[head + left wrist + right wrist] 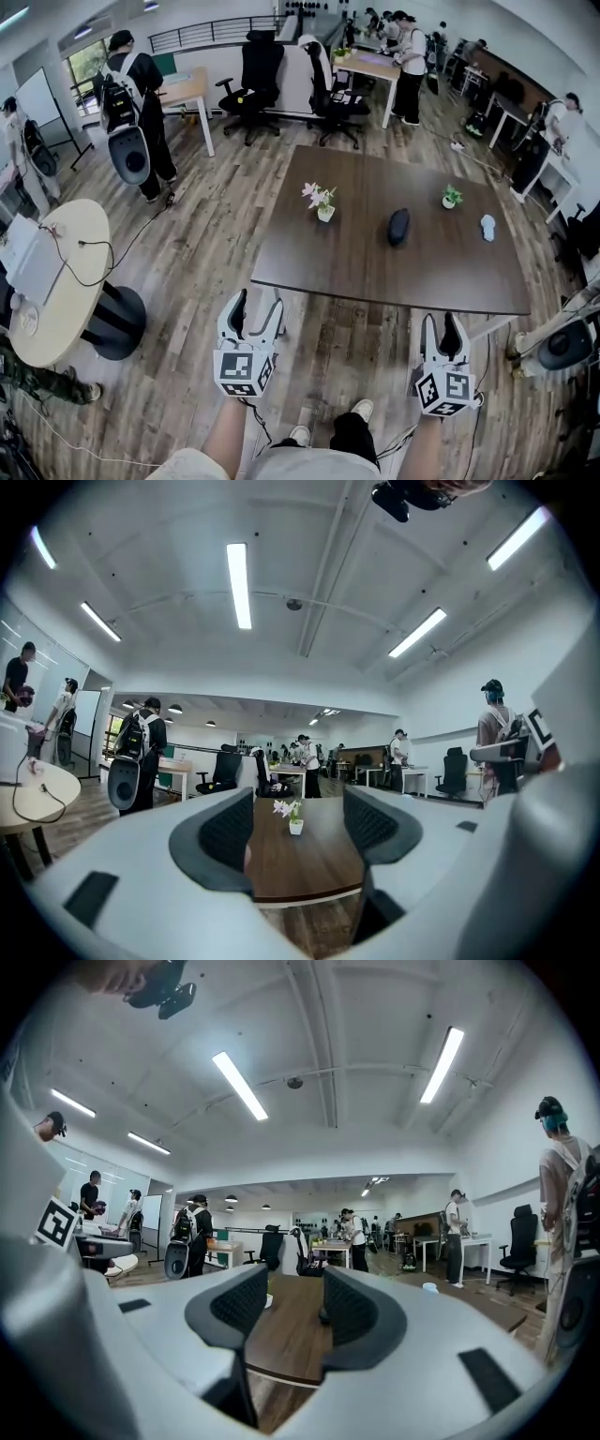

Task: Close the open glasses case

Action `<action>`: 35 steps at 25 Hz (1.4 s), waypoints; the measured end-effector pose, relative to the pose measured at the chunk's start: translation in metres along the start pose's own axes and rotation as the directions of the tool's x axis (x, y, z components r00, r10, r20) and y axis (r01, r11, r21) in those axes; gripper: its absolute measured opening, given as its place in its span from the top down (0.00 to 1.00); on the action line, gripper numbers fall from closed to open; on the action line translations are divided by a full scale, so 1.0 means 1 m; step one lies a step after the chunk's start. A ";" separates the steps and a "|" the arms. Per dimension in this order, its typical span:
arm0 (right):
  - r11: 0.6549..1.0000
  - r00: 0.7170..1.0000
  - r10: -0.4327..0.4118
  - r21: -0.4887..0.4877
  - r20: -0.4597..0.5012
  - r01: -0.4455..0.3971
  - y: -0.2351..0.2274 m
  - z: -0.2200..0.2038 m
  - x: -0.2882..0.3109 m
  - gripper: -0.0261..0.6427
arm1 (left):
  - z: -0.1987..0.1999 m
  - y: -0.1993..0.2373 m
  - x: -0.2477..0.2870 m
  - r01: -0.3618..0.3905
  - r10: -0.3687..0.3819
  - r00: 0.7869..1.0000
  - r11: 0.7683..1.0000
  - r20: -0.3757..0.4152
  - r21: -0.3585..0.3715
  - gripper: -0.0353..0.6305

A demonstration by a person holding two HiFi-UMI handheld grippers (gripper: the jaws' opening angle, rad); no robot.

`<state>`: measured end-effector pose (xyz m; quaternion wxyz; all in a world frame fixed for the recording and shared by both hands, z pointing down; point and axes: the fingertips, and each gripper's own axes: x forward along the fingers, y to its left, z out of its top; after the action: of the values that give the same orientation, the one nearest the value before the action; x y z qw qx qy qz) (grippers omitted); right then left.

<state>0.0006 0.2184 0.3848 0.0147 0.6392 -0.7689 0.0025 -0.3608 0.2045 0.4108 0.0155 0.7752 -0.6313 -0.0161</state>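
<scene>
The glasses case (398, 226) is a dark oval lying near the middle of the brown table (375, 272); from here I cannot tell how its lid stands. Both grippers hang level in front of the table's near edge, well short of the case. My left gripper (259, 305) is open with nothing between its jaws, and the left gripper view (297, 810) shows only tabletop between them. My right gripper (440, 321) is open too, its jaws set narrower and empty. In the right gripper view (295, 1288) a dark shape, perhaps the case (322, 1315), peeks from behind the right pad.
A white pot of pink flowers (324, 202) stands left of the case, a small green plant (452, 197) and a pale object (487, 227) to its right. Office chairs (253, 80) and people stand behind the table. A round table (66, 281) is at the left.
</scene>
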 end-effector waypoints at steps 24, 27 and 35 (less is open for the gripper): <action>0.991 0.998 -0.036 0.129 0.044 0.030 -0.261 0.000 0.163 0.68 | 0.025 -0.183 0.252 0.060 -0.059 0.998 0.997 -0.021 0.038 0.49; 0.990 0.998 -0.046 0.138 0.038 0.040 -0.293 -0.003 0.172 0.68 | 0.023 -0.209 0.277 0.069 -0.068 0.997 0.997 -0.028 0.037 0.49; 0.984 0.997 -0.066 0.167 0.037 0.059 -0.362 -0.013 0.184 0.68 | 0.016 -0.259 0.322 0.076 -0.075 0.996 0.997 -0.046 0.019 0.49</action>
<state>0.3230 -0.0278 0.3975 -0.0550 0.6620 -0.7456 0.0526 -0.0434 -0.0583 0.3814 0.0209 0.7987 -0.6013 0.0074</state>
